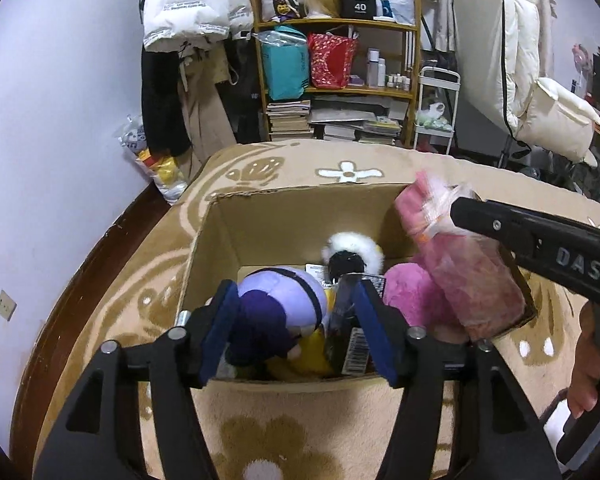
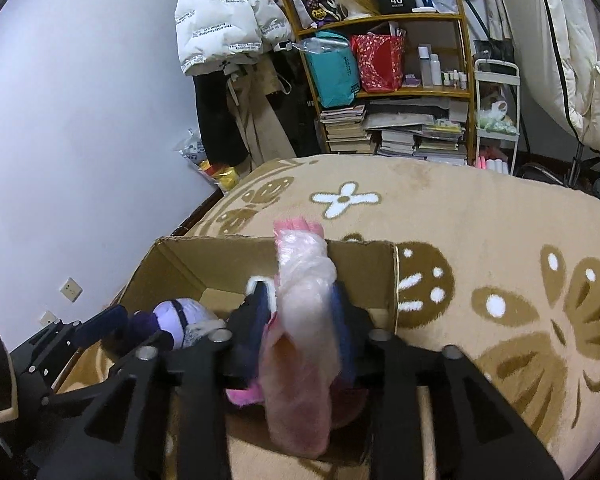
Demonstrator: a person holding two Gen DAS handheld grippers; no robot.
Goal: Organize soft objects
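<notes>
An open cardboard box (image 1: 300, 194) (image 2: 220, 240) stands on the rug. Inside lie a purple plush (image 1: 284, 300) (image 2: 180, 314), a yellow plush (image 1: 312, 356), a pink plush (image 1: 408, 292), a black packet with a barcode (image 1: 348, 332) and a white-furred black item (image 1: 352, 246). My left gripper (image 1: 300, 332) is open over the box's near side, with the purple plush and the black packet between its blue pads. A pink soft item in a clear bag (image 1: 472, 276) (image 2: 304, 280) leans on the box's right wall. My right gripper (image 2: 302, 320) (image 1: 456, 216) is open around it.
The box sits on a beige flower-patterned rug (image 2: 480, 240). Behind stand a cluttered wooden shelf (image 1: 336, 24) with stacked books, a white cart (image 1: 436, 112) and hanging coats (image 1: 196, 4). The wall (image 1: 60, 120) is at left. A person's hand (image 1: 588, 360) holds the right gripper.
</notes>
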